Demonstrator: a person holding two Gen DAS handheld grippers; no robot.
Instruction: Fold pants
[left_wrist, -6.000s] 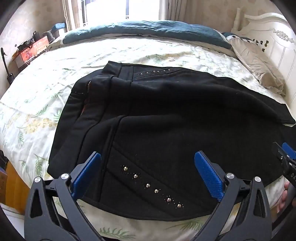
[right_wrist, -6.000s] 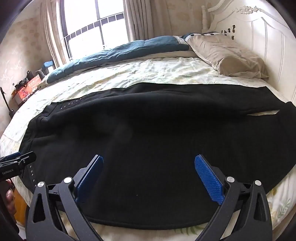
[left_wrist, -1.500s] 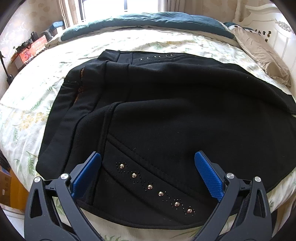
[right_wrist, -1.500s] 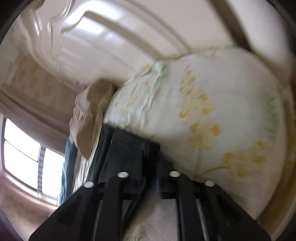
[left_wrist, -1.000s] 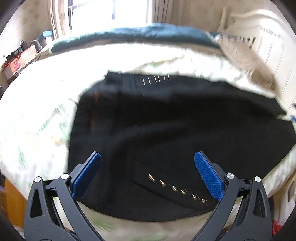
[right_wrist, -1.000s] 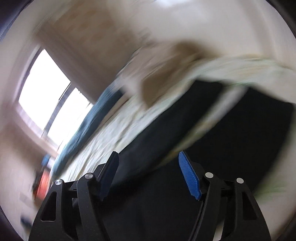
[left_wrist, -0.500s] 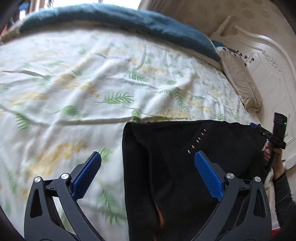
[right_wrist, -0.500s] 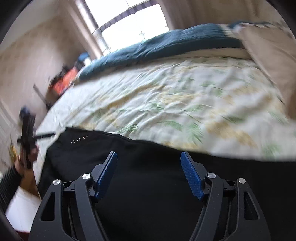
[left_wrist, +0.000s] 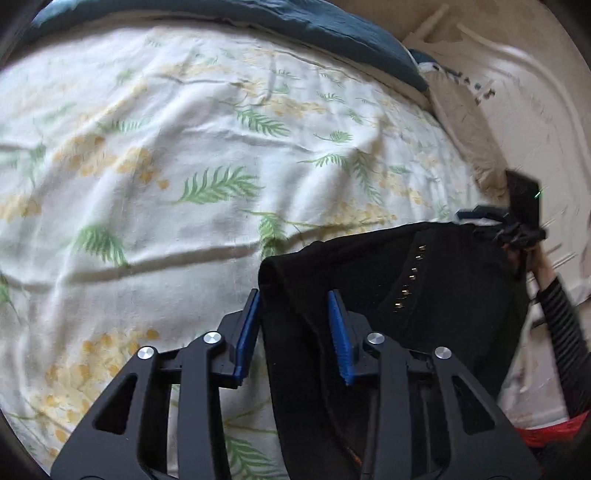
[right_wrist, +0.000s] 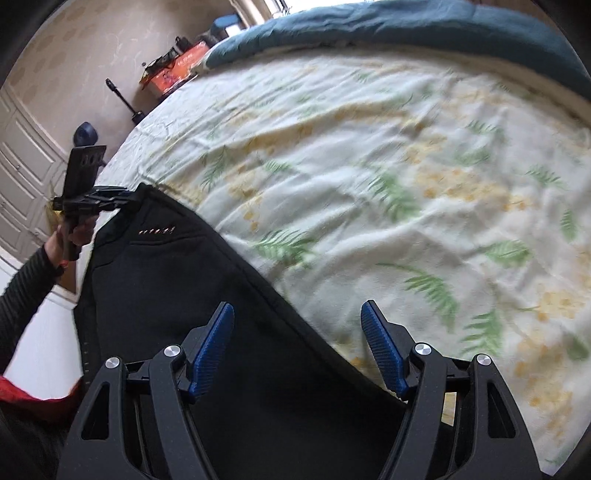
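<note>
My left tongs (left_wrist: 293, 334) had the black pants (left_wrist: 424, 295) between their blue pads, jaws narrowed around a rolled corner of the waistband that poked up at twelve o'clock; whether the pads were fully biting I could not tell, though fabric filled the gap. From that corner the waist edge ran off toward two o'clock, past the row of brass studs (left_wrist: 408, 278), to my right tongs (left_wrist: 517, 230) at the far corner, which looked to be at the cloth there. In the right wrist view my right tongs (right_wrist: 295, 345) stood wide apart with the pants (right_wrist: 177, 295) passing under the left pad only, the cloth edge running from ten o'clock down to five. So the pants' long axis ran from my left tongs (right_wrist: 92, 199), seen up at ten o'clock, toward and beneath my right. The flowered bed sheet (right_wrist: 406, 166) lay bare from twelve round to three. My judgement: the next move depended on both tongs carrying that edge together across the bed.
</note>
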